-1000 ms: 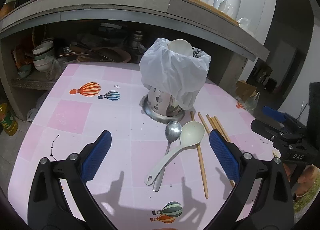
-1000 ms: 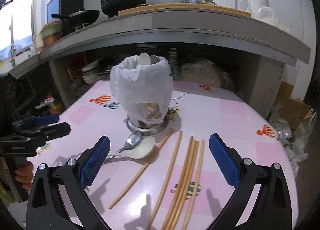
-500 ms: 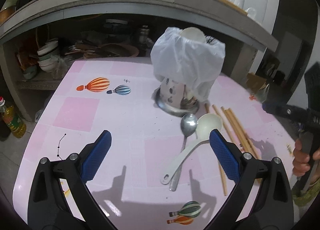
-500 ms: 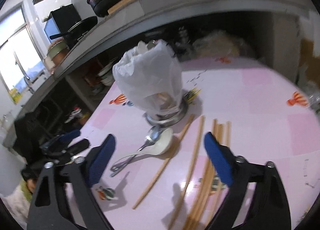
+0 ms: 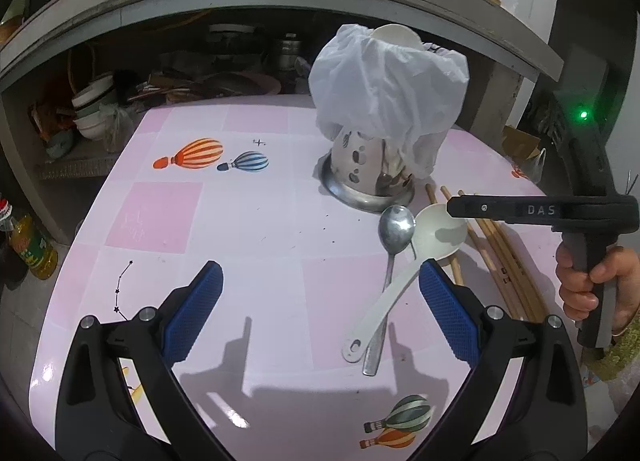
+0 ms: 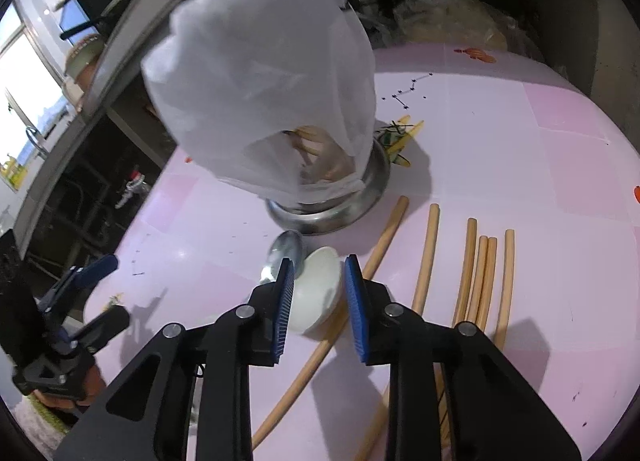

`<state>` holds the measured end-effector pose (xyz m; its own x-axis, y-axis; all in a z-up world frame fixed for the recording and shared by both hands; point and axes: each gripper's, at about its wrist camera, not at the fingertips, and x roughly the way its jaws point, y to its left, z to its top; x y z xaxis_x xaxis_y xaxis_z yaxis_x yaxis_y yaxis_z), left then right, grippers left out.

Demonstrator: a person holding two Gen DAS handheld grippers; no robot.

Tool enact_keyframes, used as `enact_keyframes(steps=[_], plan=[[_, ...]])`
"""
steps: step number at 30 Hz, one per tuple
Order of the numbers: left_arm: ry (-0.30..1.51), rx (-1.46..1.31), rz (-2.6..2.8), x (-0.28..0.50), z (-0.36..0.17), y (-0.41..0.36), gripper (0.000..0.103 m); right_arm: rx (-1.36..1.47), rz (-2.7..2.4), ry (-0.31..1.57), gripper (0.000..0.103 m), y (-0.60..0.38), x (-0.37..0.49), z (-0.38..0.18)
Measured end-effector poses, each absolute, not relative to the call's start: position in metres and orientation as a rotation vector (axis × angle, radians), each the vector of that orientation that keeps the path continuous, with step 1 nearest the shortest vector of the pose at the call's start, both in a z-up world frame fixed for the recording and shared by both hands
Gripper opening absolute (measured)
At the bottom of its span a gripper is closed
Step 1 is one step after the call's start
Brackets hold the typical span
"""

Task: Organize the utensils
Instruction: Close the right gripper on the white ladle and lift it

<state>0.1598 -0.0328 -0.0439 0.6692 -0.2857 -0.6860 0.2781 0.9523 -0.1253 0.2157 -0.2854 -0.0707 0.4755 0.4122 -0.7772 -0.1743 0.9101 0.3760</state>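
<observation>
Since a second ago the right gripper [image 6: 318, 275] has swung down and in from a wide stance over the chopsticks to the bowl of the white ladle [image 6: 316, 295], and its jaws, then fully spread, are closing. The ladle's bowl lies between the two blue pads, which stand just beside its rim; whether they press on it yet cannot be told. In the left wrist view the same gripper [image 5: 452, 207] reaches in from the right over the ladle [image 5: 404, 265], a hand [image 5: 592, 281] wrapped around its grey handle.

The left gripper [image 5: 320, 307] hangs above the pink desk [image 5: 240, 229] with its jaws wide apart and nothing between them.

The ladle lies on the desk with its bowl toward the holder and its handle running back toward the near edge. A metal spoon [image 5: 394, 235] lies just beside it on the left, its handle crossing under the ladle's handle. Six wooden chopsticks [image 6: 476, 273] lie flat to the right of the ladle; the leftmost one [image 6: 360, 289] runs slantwise and passes under the ladle's bowl, while the others lie roughly parallel.

Behind the spoon stands the steel utensil holder [image 5: 366, 175] on its round base, draped with a white plastic bag [image 5: 388, 81]. A white spoon bowl pokes out at its top. Hot-air balloon prints [image 5: 196, 155] mark the desk to the left.
</observation>
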Motion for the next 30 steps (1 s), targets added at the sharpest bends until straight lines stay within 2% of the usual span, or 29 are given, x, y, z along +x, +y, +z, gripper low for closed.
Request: enact_keyframes(steps=[11,22,30], plan=[[0.789,-0.009,-0.316,0.165,-0.048,-0.031,0.095,0.236,0.382,1.051,0.024,-0.282,0.224,-0.081],[0.794,-0.003,-0.309,0.166,-0.045,-0.032,0.095,0.2,0.398,1.055,0.007,-0.275,0.219,-0.085],[0.785,0.011,-0.313,0.165,-0.04,-0.035,0.095,0.168,0.41,0.998,0.006,-0.275,0.197,-0.066]])
